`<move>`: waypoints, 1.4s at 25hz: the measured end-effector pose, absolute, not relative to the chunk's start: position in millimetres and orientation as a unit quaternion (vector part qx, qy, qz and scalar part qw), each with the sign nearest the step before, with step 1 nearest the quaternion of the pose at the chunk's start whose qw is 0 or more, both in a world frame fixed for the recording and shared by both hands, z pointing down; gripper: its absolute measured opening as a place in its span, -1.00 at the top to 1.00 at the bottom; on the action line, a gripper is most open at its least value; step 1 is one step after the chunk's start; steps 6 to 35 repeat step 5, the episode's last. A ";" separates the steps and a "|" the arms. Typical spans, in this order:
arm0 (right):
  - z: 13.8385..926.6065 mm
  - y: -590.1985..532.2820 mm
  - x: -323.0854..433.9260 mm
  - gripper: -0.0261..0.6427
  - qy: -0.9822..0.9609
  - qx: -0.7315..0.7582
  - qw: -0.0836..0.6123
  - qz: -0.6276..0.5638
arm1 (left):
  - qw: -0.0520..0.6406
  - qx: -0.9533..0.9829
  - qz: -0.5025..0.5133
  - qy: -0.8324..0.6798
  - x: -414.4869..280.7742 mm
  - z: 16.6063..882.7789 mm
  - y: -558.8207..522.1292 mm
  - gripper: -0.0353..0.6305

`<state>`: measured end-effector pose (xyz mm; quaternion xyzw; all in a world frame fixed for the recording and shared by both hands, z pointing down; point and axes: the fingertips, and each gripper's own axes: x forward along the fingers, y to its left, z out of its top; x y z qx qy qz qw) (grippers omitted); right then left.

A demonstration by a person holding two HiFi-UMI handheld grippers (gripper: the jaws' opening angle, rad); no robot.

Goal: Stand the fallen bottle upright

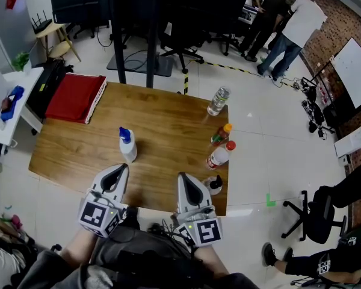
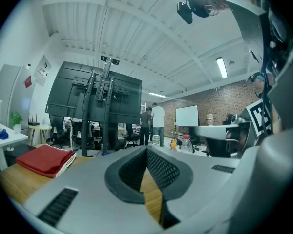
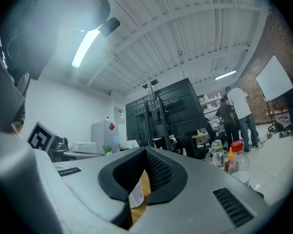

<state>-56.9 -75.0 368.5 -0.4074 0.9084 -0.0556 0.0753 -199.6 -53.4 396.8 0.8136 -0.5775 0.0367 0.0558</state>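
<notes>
Labels: red-capped bottle has a white and red label, print too small to read. The spray bottle, white with a blue head, shows a label strip through the right gripper view, unreadable. Black-and-white square markers on both gripper cubes.

Task thing: small black-capped bottle at the wooden table's near right edge, just beside the right gripper; looks low, can't tell if it lies or stands.

Left gripper: jaws closed tip to tip, nothing held. Right gripper: same, closed and empty.

Around: orange-capped bottle and clear water bottle upright along the right edge, red folded cloth at the far left corner. Off the table: people, whiteboard, office chair.
</notes>
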 end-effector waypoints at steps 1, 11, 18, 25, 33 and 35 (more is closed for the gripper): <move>368.3 -74.4 -54.3 0.90 0.909 -0.407 0.075 -0.055 | 0.057 0.813 0.038 -0.578 -197.0 397.6 -53.1 0.83; 368.7 -70.9 -45.6 0.90 0.911 -0.402 0.073 -0.055 | 0.060 0.812 0.039 -0.580 -188.1 399.1 -51.5 0.83; 368.7 -70.9 -45.6 0.90 0.911 -0.402 0.073 -0.055 | 0.060 0.812 0.039 -0.580 -188.1 399.1 -51.5 0.83; 368.7 -70.9 -45.6 0.90 0.911 -0.402 0.073 -0.055 | 0.060 0.812 0.039 -0.580 -188.1 399.1 -51.5 0.83; 368.7 -70.9 -45.6 0.90 0.911 -0.402 0.073 -0.055 | 0.060 0.812 0.039 -0.580 -188.1 399.1 -51.5 0.83; 368.7 -70.9 -45.6 0.90 0.911 -0.402 0.073 -0.055 | 0.060 0.812 0.039 -0.580 -188.1 399.1 -51.5 0.83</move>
